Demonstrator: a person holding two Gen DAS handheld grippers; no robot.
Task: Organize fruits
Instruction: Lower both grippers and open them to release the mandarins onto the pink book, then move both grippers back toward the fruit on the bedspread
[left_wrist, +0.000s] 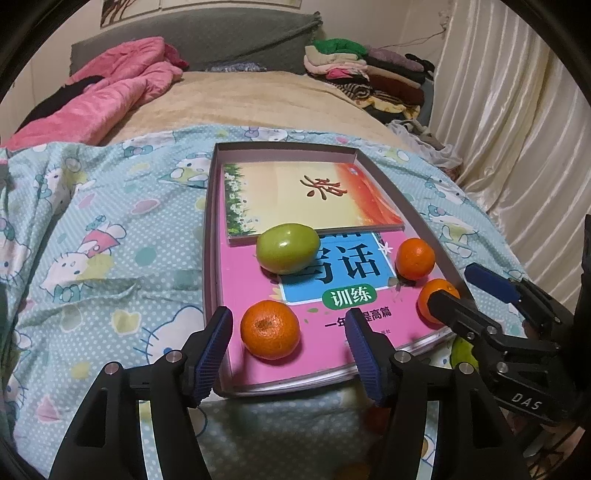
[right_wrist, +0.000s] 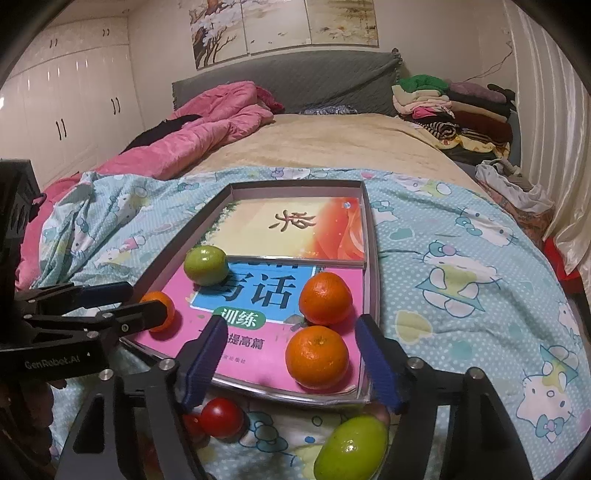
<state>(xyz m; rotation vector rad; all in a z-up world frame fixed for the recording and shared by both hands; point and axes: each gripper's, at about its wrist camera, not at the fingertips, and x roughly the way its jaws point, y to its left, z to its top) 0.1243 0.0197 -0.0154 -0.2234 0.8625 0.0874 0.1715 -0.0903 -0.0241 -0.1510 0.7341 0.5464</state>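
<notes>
Red tomatoes (right_wrist: 221, 417) only in right view.

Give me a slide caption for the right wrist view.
Open right gripper astride an orange in the tray; a green fruit and tomato wait outside.

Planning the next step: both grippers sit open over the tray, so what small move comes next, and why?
Probably draw the right gripper back toward the green fruit on the bedsheet. Three oranges and one green fruit already lie in the tray; both grippers are open and empty, and this fruit, like the red ones, lies outside.
</notes>
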